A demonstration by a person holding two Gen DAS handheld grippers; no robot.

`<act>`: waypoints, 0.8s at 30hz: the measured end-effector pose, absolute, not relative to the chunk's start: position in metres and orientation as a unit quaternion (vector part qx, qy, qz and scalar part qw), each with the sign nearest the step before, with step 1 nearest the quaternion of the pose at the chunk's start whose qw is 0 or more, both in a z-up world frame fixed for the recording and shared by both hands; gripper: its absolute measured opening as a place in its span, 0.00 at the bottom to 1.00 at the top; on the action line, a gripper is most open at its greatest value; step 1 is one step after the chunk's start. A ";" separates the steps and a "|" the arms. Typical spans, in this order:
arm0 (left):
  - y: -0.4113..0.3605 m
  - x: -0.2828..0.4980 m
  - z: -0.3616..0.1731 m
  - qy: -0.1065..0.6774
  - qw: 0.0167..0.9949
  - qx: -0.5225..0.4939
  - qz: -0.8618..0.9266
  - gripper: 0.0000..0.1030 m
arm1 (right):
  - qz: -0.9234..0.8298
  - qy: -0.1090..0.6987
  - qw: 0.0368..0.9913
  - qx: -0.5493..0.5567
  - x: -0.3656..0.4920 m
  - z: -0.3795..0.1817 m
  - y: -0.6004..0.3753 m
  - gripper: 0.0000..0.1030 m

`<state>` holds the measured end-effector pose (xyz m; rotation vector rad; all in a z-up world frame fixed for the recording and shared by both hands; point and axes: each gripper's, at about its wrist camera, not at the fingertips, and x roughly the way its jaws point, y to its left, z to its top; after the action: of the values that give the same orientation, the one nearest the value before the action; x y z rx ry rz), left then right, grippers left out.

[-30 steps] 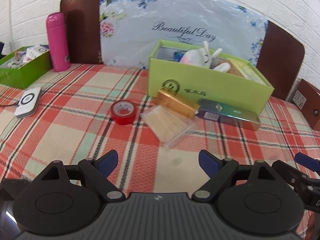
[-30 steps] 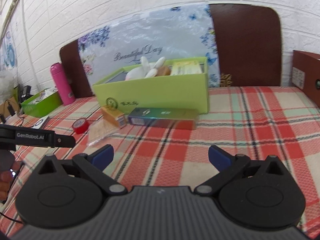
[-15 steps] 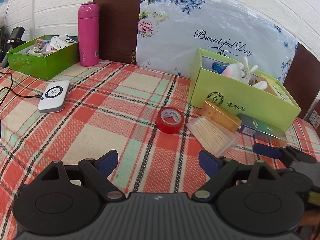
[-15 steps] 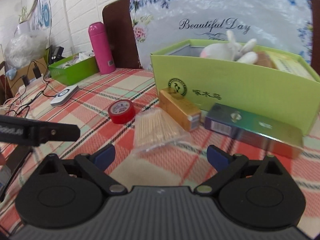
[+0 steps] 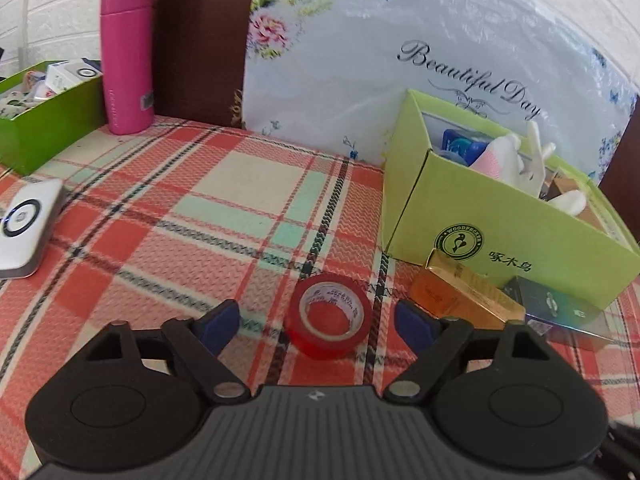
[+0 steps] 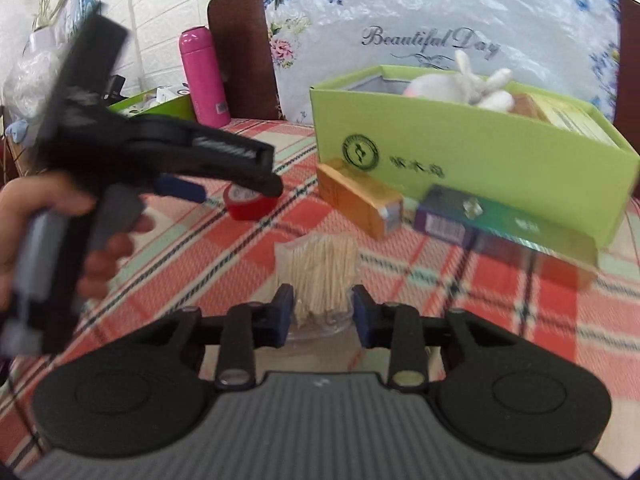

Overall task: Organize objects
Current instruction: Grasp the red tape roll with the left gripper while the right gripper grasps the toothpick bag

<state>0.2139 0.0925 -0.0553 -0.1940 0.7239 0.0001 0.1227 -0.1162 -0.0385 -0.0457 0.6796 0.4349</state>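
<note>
A surface covered in a red, cream and pale green plaid cloth fills the lower view. Behind it stands a white wall with a raised brick pattern. A dark brown wooden board leans against that wall, partly covered by a pale floral sheet printed "Beautiful Day". The light is bright and even.

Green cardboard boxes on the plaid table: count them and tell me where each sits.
2. A large lime-green open box stands at the right by the floral board; a darker green open box sits far left beside the pink bottle.
</note>
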 end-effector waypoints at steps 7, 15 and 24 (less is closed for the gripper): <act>0.083 0.209 -0.053 0.360 0.930 -0.068 -0.026 0.48 | 0.190 0.340 0.921 0.021 0.077 -0.031 -0.160 0.27; 0.024 0.135 -0.056 0.391 0.913 -0.032 -0.109 0.49 | 0.169 0.353 0.920 0.027 0.037 -0.029 -0.196 0.33; -0.001 0.112 -0.057 0.388 0.919 0.005 -0.067 0.62 | 0.173 0.335 0.926 -0.018 0.025 -0.028 -0.191 0.51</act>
<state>0.1117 -0.0006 -0.0567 0.0106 0.7974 -0.1383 0.0254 -0.1914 -0.0281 -0.0376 0.6869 0.3547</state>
